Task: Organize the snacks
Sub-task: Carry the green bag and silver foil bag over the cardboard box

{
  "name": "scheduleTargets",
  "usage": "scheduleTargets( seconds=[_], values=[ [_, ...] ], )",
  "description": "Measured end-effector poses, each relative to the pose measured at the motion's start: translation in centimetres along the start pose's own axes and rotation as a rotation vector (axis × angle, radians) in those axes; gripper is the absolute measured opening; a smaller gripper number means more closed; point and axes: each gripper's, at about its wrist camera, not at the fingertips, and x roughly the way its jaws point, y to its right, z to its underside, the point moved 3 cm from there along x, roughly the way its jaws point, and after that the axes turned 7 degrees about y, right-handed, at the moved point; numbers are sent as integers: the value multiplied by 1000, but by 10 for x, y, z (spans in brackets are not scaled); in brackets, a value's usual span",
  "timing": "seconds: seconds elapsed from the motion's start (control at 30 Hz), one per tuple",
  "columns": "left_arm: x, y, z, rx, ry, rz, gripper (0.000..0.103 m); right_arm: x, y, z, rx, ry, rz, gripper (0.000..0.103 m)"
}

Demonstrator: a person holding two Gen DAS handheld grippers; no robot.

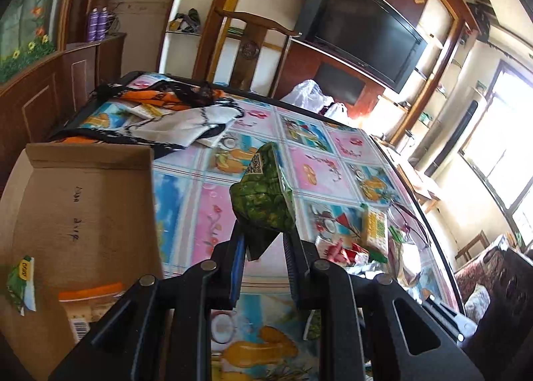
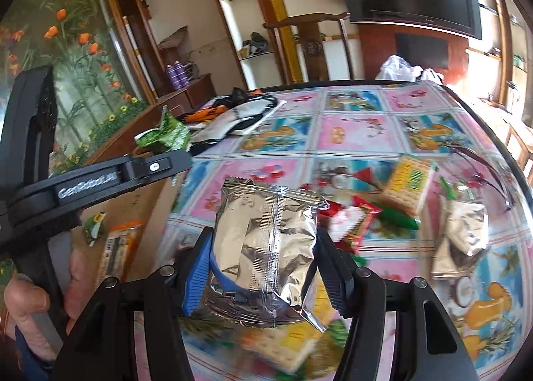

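Currently left gripper (image 1: 263,244) pinches green packet (image 1: 263,194); right gripper (image 2: 263,254) clamps silver packet (image 2: 266,241). We should carry both leftward over the cardboard box (image 1: 83,201), lower, then release; loose snacks (image 2: 409,177) lie ahead-right.

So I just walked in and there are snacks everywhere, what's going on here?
A person is sorting snacks with a handheld gripper in each hand. The left gripper is shut on a green packet, held above the table next to a cardboard box. The right gripper holds a silver foil packet. More snacks lie loose on the table, and a few sit in the box.
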Motion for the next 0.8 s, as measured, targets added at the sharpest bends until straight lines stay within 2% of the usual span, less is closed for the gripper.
scheduleTargets(
  seconds=[0.17, 0.43, 0.63, 0.8],
  values=[
    [-11, -37, -11, -64, 26, -55, 21, 11, -40, -1, -35, -10, -69, 64],
    [-24, -106, -22, -160, 24, -143, 21, 26, -97, 0, -75, -36, -182, 64],
    [-17, -144, -16, -223, -35, -220, 21, 39, -135, 12, -137, -66, -246, 64],
    [-12, -158, -10, -244, -72, -270, 21, 54, -156, 28, -191, -104, -263, 64]
  ],
)
